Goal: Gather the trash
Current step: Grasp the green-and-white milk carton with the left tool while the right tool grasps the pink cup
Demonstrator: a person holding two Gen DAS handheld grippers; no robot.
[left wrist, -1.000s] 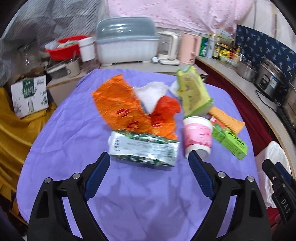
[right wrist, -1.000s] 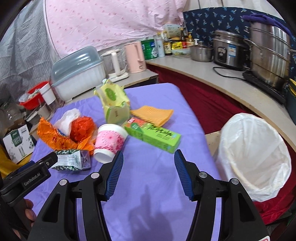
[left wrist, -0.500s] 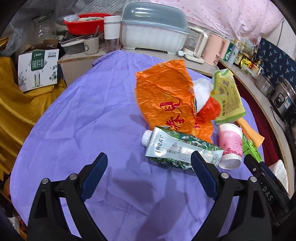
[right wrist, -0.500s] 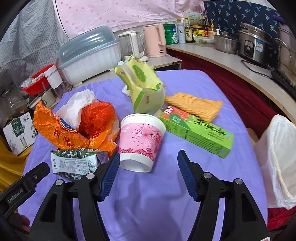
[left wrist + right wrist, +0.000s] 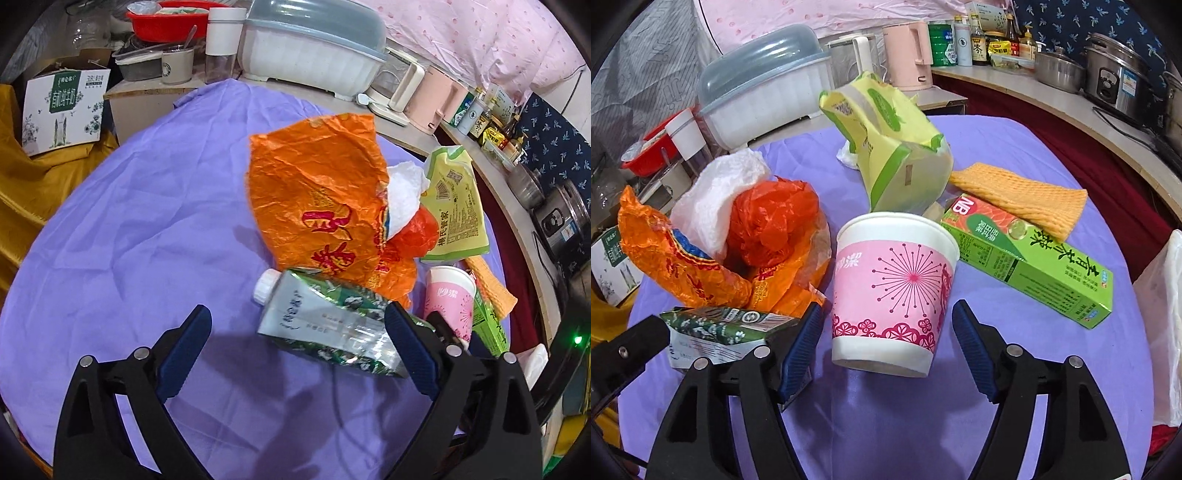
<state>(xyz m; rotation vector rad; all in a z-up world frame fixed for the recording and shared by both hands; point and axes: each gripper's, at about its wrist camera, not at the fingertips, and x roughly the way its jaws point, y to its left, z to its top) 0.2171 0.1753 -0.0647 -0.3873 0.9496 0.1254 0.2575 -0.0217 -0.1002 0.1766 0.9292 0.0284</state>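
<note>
We read this step as the reach-in before two grabs. The left gripper (image 5: 297, 349) is spread wide and holding nothing; its jaws have just been opening, and the crushed green milk carton (image 5: 328, 328) lies flat on the purple tablecloth (image 5: 147, 229) near the right finger, not yet squarely between the pads. The right gripper (image 5: 886, 343) is also unclenched, jaws just been opening, with the upside-down pink paper cup (image 5: 892, 291) sitting in the gap, pads apart from its wall.

To do it well, we'd say: slide the left gripper toward the carton so both pads bracket its flat body, not the white cap. For the cup, come lower and pinch gently mid-wall; it's thin paper and probably crushes or pops out if squeezed at the rim. Don't snag the cloth.

The white-lined bin bag (image 5: 1165, 325) shows at the right edge of the right view, beside the table, so each drop is a short carry.

Trash count on the table, as far as we can see:
- one milk carton
- one pink cup
- one orange foil wrapper (image 5: 321, 192)
- one red plastic bag (image 5: 772, 221)
- one white plastic bag (image 5: 716, 192)
- one yellow-green pouch (image 5: 897, 155)
- one green box (image 5: 1027, 258)
- one orange foam net (image 5: 1019, 195)

A bit of white behind the pouch, can't tell what
</note>
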